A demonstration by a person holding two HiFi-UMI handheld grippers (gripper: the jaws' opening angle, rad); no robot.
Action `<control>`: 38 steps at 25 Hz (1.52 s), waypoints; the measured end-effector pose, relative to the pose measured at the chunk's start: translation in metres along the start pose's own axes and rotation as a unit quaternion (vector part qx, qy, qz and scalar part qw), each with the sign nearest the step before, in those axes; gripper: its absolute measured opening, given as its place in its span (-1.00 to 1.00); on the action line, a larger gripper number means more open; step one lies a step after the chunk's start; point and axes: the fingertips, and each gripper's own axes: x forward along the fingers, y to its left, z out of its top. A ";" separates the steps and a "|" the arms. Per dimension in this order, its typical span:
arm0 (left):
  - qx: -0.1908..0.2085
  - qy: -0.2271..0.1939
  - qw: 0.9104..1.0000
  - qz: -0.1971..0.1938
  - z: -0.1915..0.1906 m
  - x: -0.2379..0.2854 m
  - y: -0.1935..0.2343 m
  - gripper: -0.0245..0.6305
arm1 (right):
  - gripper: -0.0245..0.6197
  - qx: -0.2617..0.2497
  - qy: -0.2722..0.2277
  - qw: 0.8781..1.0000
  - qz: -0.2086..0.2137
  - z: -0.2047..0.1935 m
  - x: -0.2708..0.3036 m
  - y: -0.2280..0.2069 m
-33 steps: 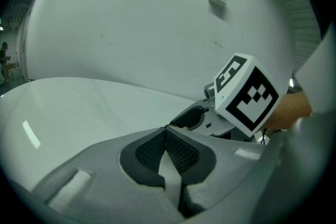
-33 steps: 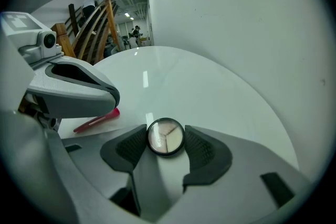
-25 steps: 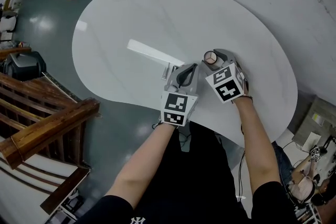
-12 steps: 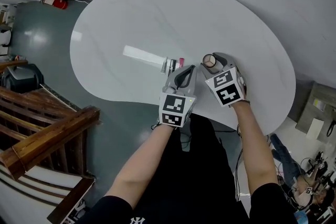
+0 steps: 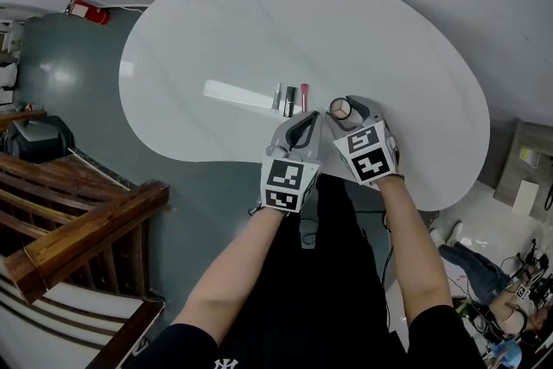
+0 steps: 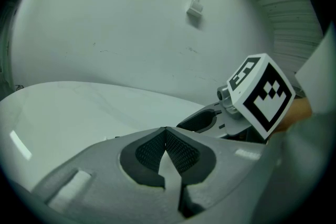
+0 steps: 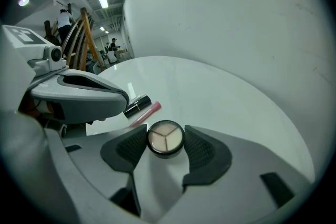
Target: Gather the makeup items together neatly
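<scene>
A round compact [image 5: 340, 108] [image 7: 165, 138] with a three-part beige pan sits between the pads of my right gripper [image 5: 346, 106] [image 7: 166, 140], which is shut on it just above the white table [image 5: 259, 22]. Left of it, three slim items lie side by side on the table: a clear tube [image 5: 278, 97], a black lipstick [image 5: 290, 99] [image 7: 137, 105] and a pink tube [image 5: 304, 97] [image 7: 145, 112]. My left gripper [image 5: 306, 117] [image 6: 166, 136] hovers just on the near side of them, shut, with its pads meeting on nothing.
The table's curved near edge [image 5: 259, 173] runs under both grippers. A wooden stair railing [image 5: 78, 220] and a red fire extinguisher [image 5: 86, 11] are on the floor side at the left. A bright light reflection [image 5: 235, 92] streaks the tabletop.
Both grippers have drawn back toward the near edge. The left one has uncovered the three slim items. The right one still holds the compact, now closer to that row.
</scene>
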 end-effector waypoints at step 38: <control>-0.004 0.022 1.000 -0.002 -0.028 -0.015 0.029 -0.90 | -0.19 0.019 -0.012 0.998 -0.058 -0.006 0.042 0.022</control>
